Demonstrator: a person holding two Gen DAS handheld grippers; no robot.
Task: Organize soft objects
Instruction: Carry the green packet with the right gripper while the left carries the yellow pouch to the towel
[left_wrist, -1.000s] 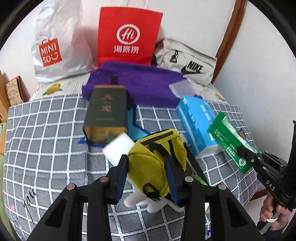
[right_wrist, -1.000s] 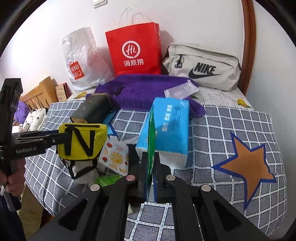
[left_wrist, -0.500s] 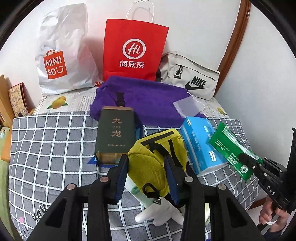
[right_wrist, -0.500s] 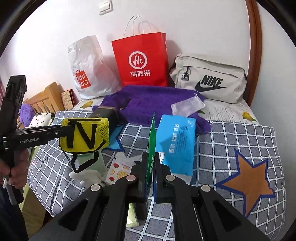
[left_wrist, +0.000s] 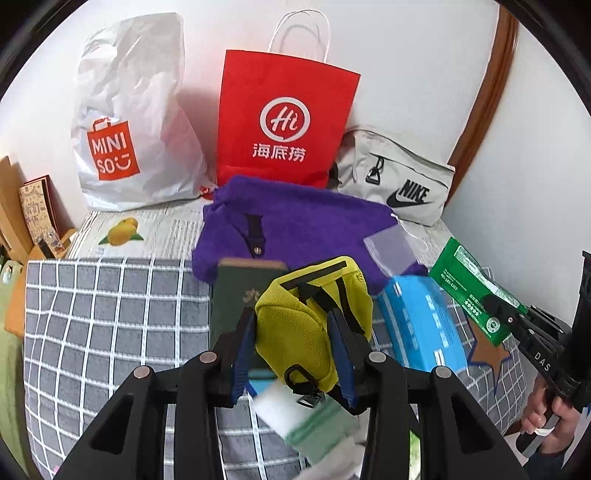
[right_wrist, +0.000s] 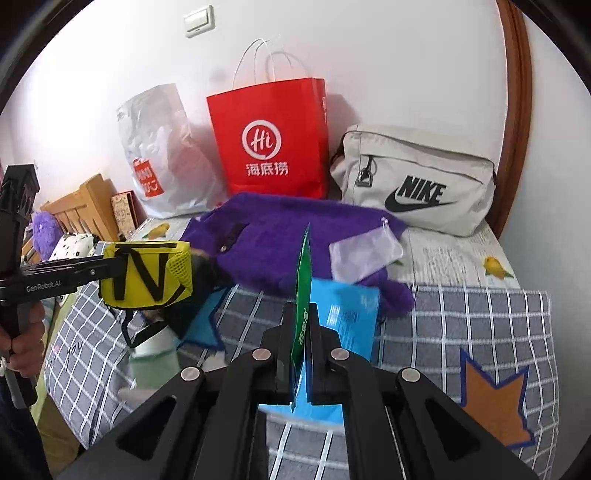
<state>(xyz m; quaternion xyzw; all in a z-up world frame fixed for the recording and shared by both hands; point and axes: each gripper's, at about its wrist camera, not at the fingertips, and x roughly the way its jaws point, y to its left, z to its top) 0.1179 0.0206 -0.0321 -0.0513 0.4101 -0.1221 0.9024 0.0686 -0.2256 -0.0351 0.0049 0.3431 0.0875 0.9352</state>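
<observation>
My left gripper (left_wrist: 291, 325) is shut on a yellow pouch (left_wrist: 310, 325) with black straps and holds it above the bed; the pouch also shows in the right wrist view (right_wrist: 147, 275). My right gripper (right_wrist: 301, 325) is shut on a flat green packet (right_wrist: 303, 280), held edge-on; it shows in the left wrist view (left_wrist: 476, 291) at the right. Below lie a blue tissue pack (left_wrist: 421, 325), a dark green box (left_wrist: 236, 299) and a purple fleece bag (left_wrist: 303, 229) with a clear plastic pouch (left_wrist: 391, 251) on it.
A red paper bag (left_wrist: 284, 118), a white Miniso bag (left_wrist: 129, 122) and a grey Nike bag (left_wrist: 399, 184) stand along the wall. A white and green soft item (left_wrist: 303, 417) lies below the left gripper. The bed has a grey checked cover (left_wrist: 103, 317). A wooden headboard (right_wrist: 81, 206) is at the left.
Both grippers have risen and moved toward the wall with their loads; the bags at the back look larger. The yellow pouch now hangs over the dark green box.
</observation>
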